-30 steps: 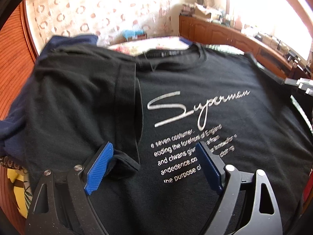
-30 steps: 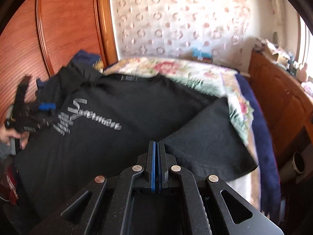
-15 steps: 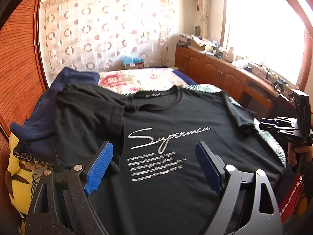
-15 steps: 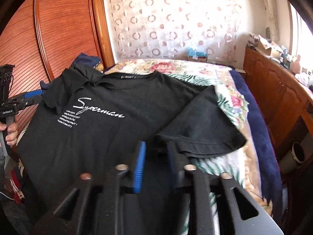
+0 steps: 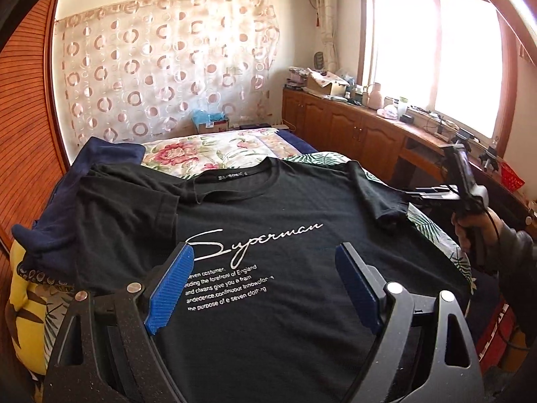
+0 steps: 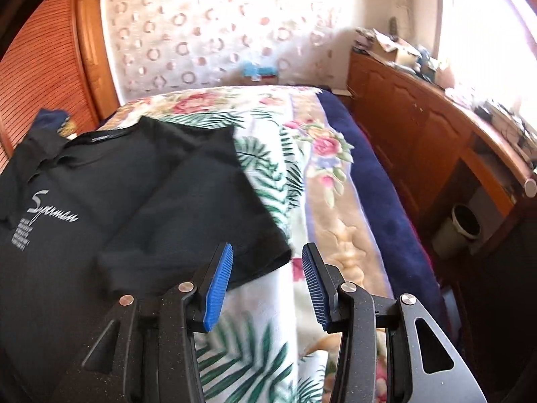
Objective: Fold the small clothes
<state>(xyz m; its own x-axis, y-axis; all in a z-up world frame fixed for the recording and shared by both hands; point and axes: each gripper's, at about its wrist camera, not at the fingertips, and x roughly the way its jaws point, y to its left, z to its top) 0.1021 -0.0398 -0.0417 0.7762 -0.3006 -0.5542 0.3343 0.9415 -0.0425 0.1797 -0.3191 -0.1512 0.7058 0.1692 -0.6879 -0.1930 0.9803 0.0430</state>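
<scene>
Black Superman t-shirt (image 5: pixel 275 235) flat on floral bedspread (image 6: pixel 302 174), left gripper (image 5: pixel 265 288) wide open, empty, above print, right gripper (image 6: pixel 266 282) open, empty, near sleeve (image 6: pixel 201 228), waste bin (image 6: pixel 459 226) right, cabinets (image 5: pixel 349 127) far right.

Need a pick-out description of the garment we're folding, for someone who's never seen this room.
Start at the bed with the floral cover. Spread flat across its near end lies the black T-shirt, front up, sleeves out to the sides. Unlike the plain navy cloth bunched beside its left shoulder, it carries white script reading "Superman" over small lines of white print.
</scene>
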